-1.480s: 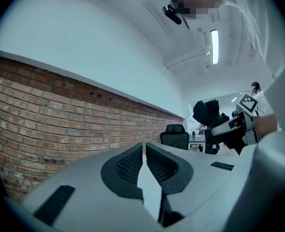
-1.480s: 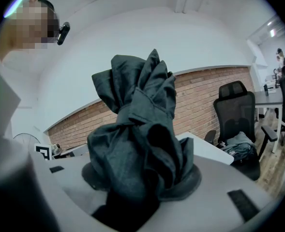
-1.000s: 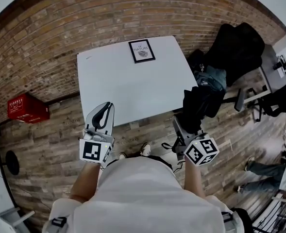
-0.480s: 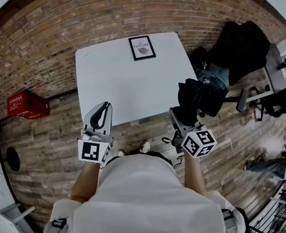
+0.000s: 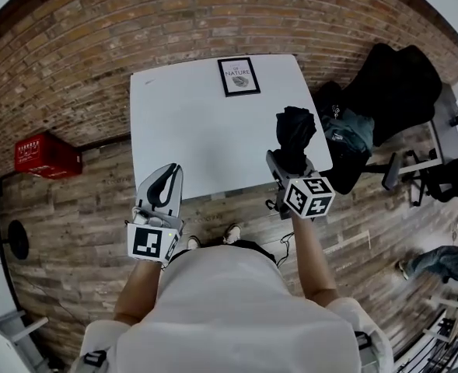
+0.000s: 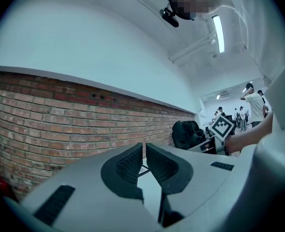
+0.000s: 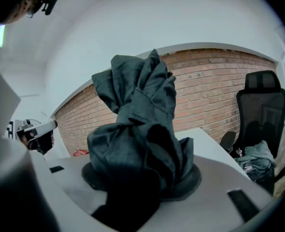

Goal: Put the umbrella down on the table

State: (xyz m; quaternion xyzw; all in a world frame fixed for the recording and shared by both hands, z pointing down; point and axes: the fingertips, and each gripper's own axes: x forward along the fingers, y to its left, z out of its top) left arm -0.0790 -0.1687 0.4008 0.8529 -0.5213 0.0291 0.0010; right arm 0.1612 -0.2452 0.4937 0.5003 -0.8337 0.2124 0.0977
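Note:
A folded dark umbrella (image 5: 294, 136) (image 7: 141, 129) sticks out of my right gripper (image 5: 284, 160), whose jaws are shut on its bunched cloth. In the head view it hangs over the right front part of the white table (image 5: 197, 130). My left gripper (image 5: 160, 191) (image 6: 144, 166) stays at the table's near edge, pointing level, its jaws close together with only a thin gap and nothing between them.
A framed card (image 5: 239, 76) stands at the table's far edge. A black office chair (image 5: 396, 84) (image 7: 262, 110) with clothes and a bag (image 5: 345, 130) sits right of the table. A red crate (image 5: 46, 155) lies on the wooden floor at left, below the brick wall (image 5: 96, 45).
My right gripper has carried the umbrella left and forward, from beside the table's right edge to over its right front part. The left gripper has held still.

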